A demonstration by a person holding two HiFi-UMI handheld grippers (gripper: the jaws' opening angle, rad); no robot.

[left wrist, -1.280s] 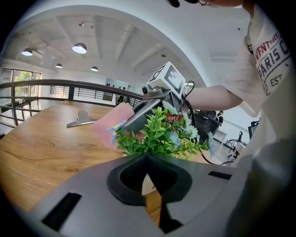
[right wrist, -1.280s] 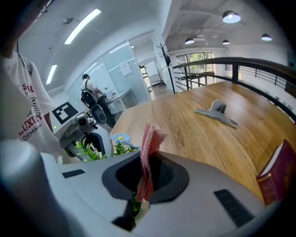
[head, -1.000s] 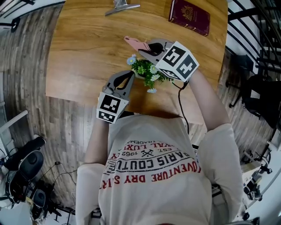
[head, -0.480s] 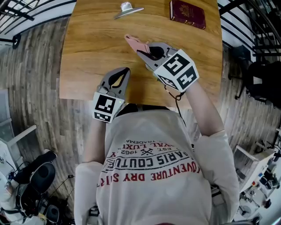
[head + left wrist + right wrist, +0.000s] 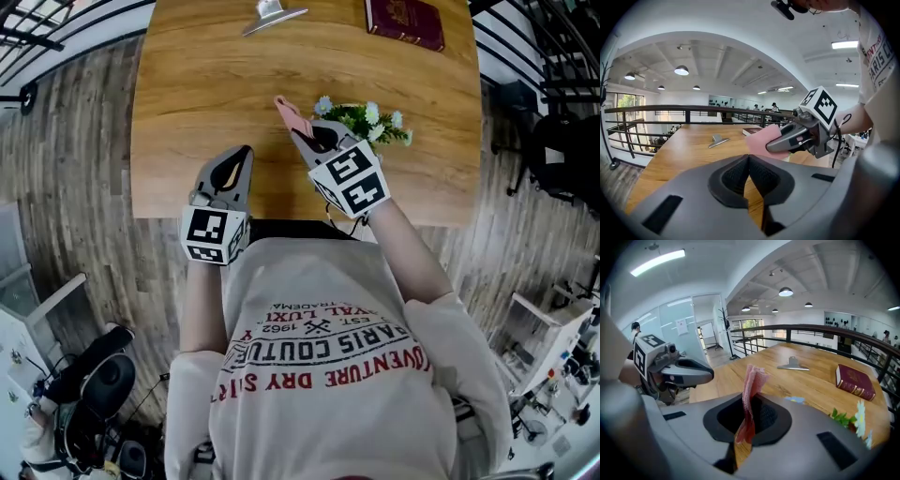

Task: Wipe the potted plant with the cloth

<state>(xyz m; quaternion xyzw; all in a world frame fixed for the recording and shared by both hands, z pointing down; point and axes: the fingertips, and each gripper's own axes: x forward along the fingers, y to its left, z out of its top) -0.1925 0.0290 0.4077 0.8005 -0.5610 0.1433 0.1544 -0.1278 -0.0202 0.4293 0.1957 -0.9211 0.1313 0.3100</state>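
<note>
Your left tongs [image 5: 245, 153] are pressed together with nothing between them. The left gripper view shows the two pads meeting in a thin line. They hang over the near part of the wooden worktop [image 5: 197, 84], close to its front edge, pointing away from you.

Your right tongs [image 5: 298, 133] are pinching the pink cloth [image 5: 291, 112]. In the right gripper view the folded cloth stands upright between the pads, with its frayed top poking out past the tips and its lower end hanging down inside the opening. From the head view the cloth juts out toward the far left of the tongs.

The potted plant [image 5: 364, 120] stands on the worktop just to the right of your right tongs, green leaves with small white and pale blue flowers. Its near side is tucked behind the tongs' body, so the pot itself is not visible. The cloth points away from the plant and is not touching it. In the right gripper view only a few leaves and a white flower show at the lower right edge.

Further back on the worktop lie a dark red book [image 5: 405, 21] on the right and a metal clip [image 5: 274, 13] nearer the middle, both well apart from the plant.
</note>
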